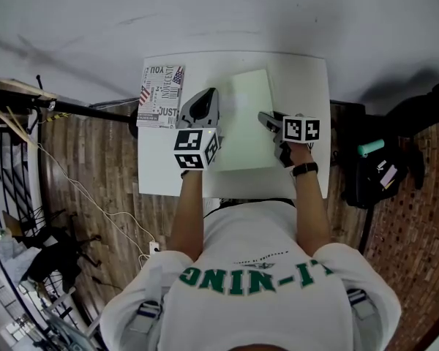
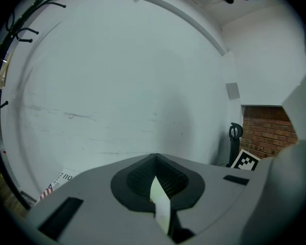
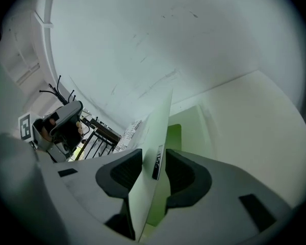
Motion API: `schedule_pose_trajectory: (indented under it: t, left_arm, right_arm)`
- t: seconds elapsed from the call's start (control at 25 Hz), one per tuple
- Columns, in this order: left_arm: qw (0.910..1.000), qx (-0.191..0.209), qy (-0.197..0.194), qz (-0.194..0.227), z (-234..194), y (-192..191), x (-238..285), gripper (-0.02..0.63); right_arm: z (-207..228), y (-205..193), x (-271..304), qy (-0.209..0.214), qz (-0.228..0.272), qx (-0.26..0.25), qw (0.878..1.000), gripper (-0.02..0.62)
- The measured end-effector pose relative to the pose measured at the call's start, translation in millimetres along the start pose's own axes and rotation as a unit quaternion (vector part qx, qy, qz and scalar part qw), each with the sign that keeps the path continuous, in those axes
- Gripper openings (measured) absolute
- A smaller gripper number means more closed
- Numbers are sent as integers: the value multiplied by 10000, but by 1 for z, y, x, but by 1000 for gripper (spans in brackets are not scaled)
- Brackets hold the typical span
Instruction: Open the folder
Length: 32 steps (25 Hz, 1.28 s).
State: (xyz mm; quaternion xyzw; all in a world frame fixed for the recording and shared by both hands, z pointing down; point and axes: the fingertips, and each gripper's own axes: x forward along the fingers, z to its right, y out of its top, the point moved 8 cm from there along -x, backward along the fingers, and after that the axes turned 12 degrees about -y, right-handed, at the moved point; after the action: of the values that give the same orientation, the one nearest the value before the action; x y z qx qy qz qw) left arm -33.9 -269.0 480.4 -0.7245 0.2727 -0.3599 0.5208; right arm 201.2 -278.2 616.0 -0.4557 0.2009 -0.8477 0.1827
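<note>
A pale green folder lies in the middle of the small white table. My left gripper is at the folder's left edge. In the left gripper view its jaws are shut on a thin pale green sheet edge. My right gripper is at the folder's right edge. In the right gripper view the raised folder cover stands on edge between the jaws. It lies against the left pad with a gap to the right pad. The folder's lower leaf lies flat on the table beyond.
A printed magazine lies on the table's far left corner. A black bag sits on the brick-pattern floor to the right. A dark rack with cables stands to the left. The table stands against a white wall.
</note>
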Motion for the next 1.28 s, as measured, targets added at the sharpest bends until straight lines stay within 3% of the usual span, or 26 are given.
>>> schedule_pose_trajectory:
  t: [0.08,0.36,0.52,0.96,1.28]
  left_arm:
    - [10000,-7,14,20,-2,0,-3,14]
    - [10000,-8,17,54,-5,0,-15,14]
    - [10000,-22,47,76,-6,0,-27,14]
    - [9993,-16,219,305,-14,7,-69,14]
    - [9982,38,430,427,-26,12,-108,14]
  right_arm:
    - [-1,0,-1,-57,-53,-24,10000,120]
    - [-17,7,-11,-18,-205,-33,9998,83]
    - [-33,12,-18,-16,-268,-124,9996,71]
    - [-83,18,-30,32,-184,363,9992,41]
    - [-128,20,-27,38,-178,59,9998,41]
